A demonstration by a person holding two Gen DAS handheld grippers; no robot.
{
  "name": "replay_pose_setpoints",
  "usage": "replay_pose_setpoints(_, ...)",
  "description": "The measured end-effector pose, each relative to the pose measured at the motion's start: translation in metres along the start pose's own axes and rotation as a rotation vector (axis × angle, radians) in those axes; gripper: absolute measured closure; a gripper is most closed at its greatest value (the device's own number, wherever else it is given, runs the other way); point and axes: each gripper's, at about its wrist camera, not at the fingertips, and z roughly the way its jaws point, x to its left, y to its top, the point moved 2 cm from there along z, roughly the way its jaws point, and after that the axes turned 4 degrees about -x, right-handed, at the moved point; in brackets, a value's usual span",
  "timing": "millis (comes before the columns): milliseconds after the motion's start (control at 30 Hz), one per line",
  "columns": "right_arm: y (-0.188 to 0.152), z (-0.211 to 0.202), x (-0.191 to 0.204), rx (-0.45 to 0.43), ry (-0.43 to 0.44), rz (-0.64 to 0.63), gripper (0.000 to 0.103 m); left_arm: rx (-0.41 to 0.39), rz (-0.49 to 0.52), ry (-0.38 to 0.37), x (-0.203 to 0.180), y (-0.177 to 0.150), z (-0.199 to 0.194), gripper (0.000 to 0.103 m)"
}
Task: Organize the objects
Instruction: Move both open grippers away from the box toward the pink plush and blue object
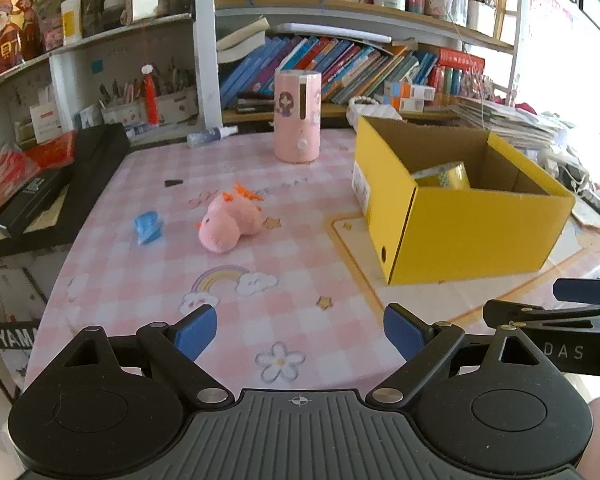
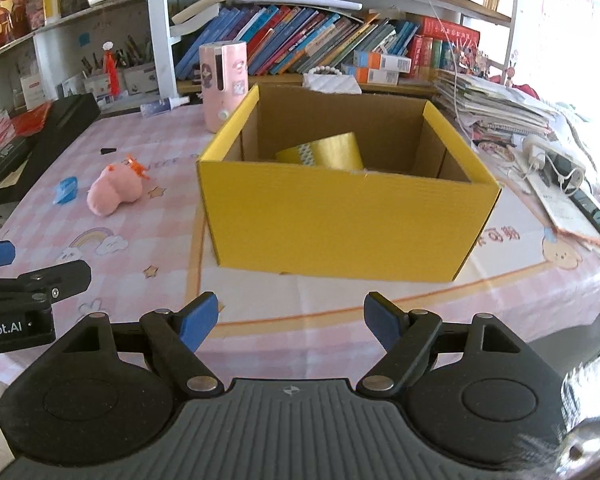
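Two handheld grippers with black linkages and blue finger pads are over the near edge of a table covered in a pink-and-white checked cloth (image 1: 148, 264) printed with rainbows, stars and flowers.

The left gripper (image 1: 300, 330) has its fingers spread wide, with nothing between the pads. Through the gap only the cloth shows. The right gripper (image 2: 291, 320) also has its fingers apart and empty; it faces the near wall of the box. Each gripper appears at the edge of the other's view, so the two are side by side and near each other.

An open yellow cardboard box (image 2: 340, 220) with a plain brown interior stands on the cloth, on a pale mat with an orange border. Inside it, a roll of yellow tape (image 2: 328, 150) leans on its side against the floor of the box.

A pink plush toy with orange trim (image 1: 228, 222) lies on the cloth to the left of the box, well apart from it. Just left of the toy lies a small blue plastic item (image 1: 148, 226); its exact kind cannot be told. A small black piece (image 1: 173, 182) lies farther back on the cloth.

A pink cylindrical container with a cartoon girl printed on it (image 1: 297, 116) stands upright behind the toy, near the far edge of the table. A small spray bottle (image 1: 210, 136) lies on its side to the left of it.

Shelves filled with leaning books (image 1: 332, 68) run behind the table.
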Motion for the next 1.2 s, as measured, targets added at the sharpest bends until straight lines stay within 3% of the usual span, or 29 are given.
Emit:
replay_pose_setpoints(500, -0.027, -0.021, 0.049, 0.032, 0.052, -0.02, 0.022, 0.064, -0.026, 0.016, 0.037, -0.032, -0.031, 0.01)
replay_pose_setpoints(1200, -0.022, -0.034, 0.136, -0.009, 0.199, -0.147, 0.022, 0.002, -0.136, 0.164, 0.114, -0.044, -0.074, 0.01)
